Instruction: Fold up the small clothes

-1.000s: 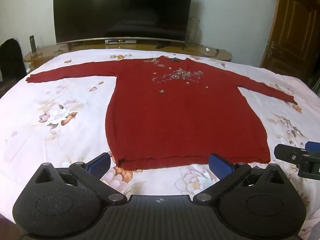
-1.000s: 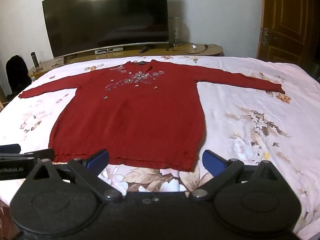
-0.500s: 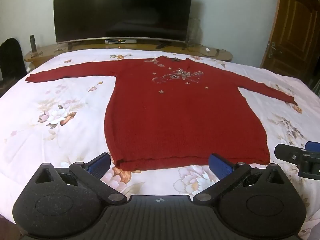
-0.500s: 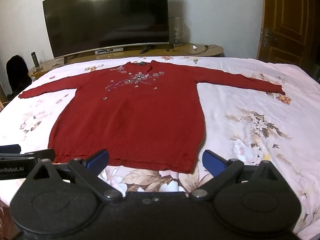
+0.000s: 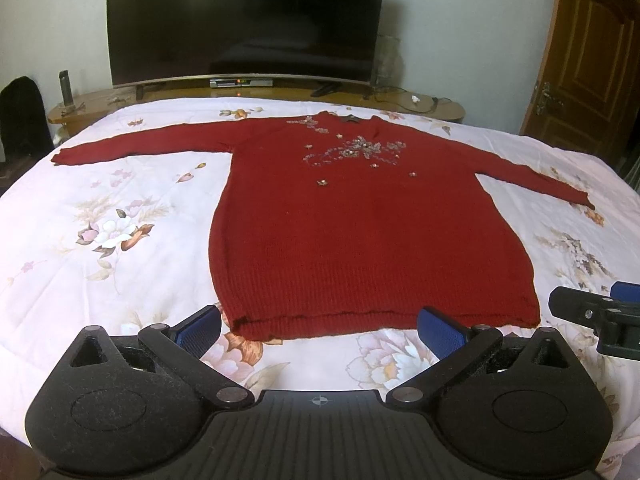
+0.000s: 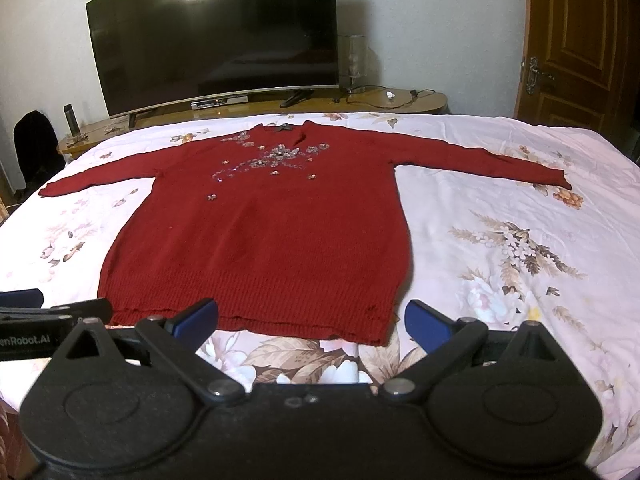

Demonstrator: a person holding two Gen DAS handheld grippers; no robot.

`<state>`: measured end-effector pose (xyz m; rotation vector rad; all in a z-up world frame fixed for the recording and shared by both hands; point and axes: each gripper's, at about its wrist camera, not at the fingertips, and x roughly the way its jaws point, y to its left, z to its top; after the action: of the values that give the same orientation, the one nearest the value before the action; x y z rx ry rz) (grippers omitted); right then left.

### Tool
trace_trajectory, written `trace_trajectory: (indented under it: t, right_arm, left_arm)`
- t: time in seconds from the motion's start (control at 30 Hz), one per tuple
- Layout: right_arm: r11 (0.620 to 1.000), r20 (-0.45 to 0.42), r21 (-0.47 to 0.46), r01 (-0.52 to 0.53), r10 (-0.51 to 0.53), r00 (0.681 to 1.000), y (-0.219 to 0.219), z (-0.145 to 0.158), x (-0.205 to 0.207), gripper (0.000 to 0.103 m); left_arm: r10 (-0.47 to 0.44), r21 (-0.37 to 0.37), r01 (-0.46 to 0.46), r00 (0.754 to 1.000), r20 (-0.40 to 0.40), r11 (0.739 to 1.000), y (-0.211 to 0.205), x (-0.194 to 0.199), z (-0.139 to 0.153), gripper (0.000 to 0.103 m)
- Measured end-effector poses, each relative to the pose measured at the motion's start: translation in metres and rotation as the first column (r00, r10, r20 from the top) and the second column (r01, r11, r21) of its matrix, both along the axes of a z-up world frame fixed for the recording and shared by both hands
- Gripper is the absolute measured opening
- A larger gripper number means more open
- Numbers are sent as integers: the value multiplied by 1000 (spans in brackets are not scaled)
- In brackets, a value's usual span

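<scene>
A dark red knitted sweater (image 5: 360, 236) (image 6: 264, 240) with beaded flowers on the chest lies flat and face up on the bed, both sleeves spread out sideways. Its hem faces me. My left gripper (image 5: 320, 328) hovers open just short of the hem's left half, blue pads wide apart and empty. My right gripper (image 6: 312, 320) stands open in front of the hem's right half, its left pad just over the hem edge. Each gripper shows at the edge of the other's view: the right gripper (image 5: 600, 316), the left gripper (image 6: 44, 312).
The bed carries a pale pink floral cover (image 5: 100, 232). Behind it a wooden TV stand (image 6: 360, 104) holds a large dark television (image 5: 244, 20), a small box and cables. A brown door (image 6: 580, 36) is at the right, a dark bag (image 5: 22, 116) at the left.
Almost nothing: the views have shifted very slightly, and both grippers stay open near the hem.
</scene>
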<state>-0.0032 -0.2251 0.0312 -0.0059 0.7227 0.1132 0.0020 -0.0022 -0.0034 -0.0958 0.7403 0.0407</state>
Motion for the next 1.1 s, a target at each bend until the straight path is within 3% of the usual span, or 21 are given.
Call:
trace_trajectory:
  t: [1.1]
  right_arm:
    - [1000, 3, 1, -8, 8, 1000, 0, 3, -3, 100]
  left_arm:
    - [2, 8, -2, 1000, 0, 1000, -3, -1, 1, 103]
